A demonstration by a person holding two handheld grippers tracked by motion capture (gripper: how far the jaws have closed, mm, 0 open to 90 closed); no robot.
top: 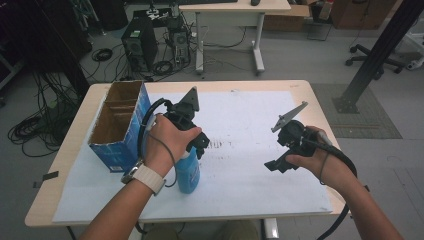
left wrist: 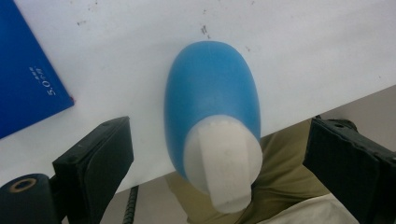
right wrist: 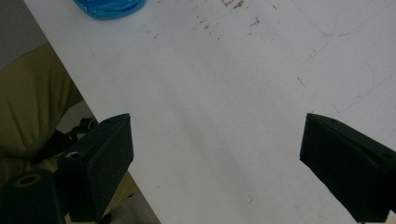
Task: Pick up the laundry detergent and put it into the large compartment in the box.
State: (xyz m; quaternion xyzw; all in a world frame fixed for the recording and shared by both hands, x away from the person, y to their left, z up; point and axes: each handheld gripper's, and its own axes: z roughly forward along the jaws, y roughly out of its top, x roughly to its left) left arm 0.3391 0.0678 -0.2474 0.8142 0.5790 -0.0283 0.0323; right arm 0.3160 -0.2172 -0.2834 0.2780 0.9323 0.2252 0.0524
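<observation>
A blue bottle with a white cap stands upright on the white sheet, near the table's front edge. My left gripper hovers right above it. In the left gripper view the bottle and its cap sit between the two black jaws, which stand wide apart and touch neither side, so this gripper is open. My right gripper is held over the sheet to the right; seen in its own view it is open with nothing between its jaws, and the bottle's base lies far off.
A blue cardboard box, open on top with dividers inside, stands at the sheet's left end, close to the bottle; its corner is near the left jaw. Behind the table are a desk, computer towers and cables.
</observation>
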